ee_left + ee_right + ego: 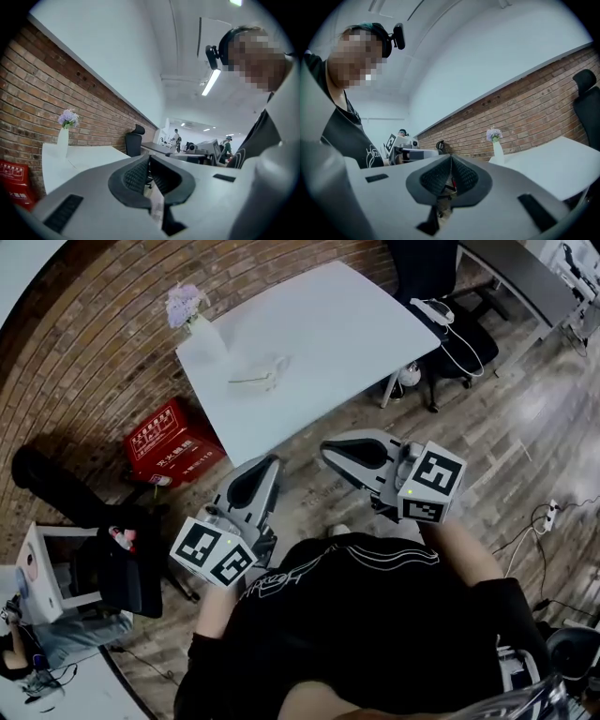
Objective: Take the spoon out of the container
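Standing off: both units held near body over wood floor, well apart from tabletop [328,324].
Left hand-held gripper [271,461]: jaws closed tip to tip, ribbed pads [136,177] meeting, nothing between.
Right hand-held gripper [327,448]: jaws closed too, pads [438,177] together, empty.
Container [264,375]: small, pale, looks clear; mid-tabletop, well apart from vase [204,336] at left corner.
Spoon: not separable from container at this range; thin sliver poking out on its left possibly the handle.
Task state: not begun; reads as approach phase.
Handling guess: spoon light, stiff, smooth, so slippery in pads. Container light as well, likely to slide or tip if spoon drags on rim.
Grip plan: pinch exposed handle near upper end, across flat faces; draw out along handle axis; steady container wall with other unit.
Risk: thin handle twisting out of pads; container toppling.
Clutter: red box [171,448] on floor beside tabletop, off the path.
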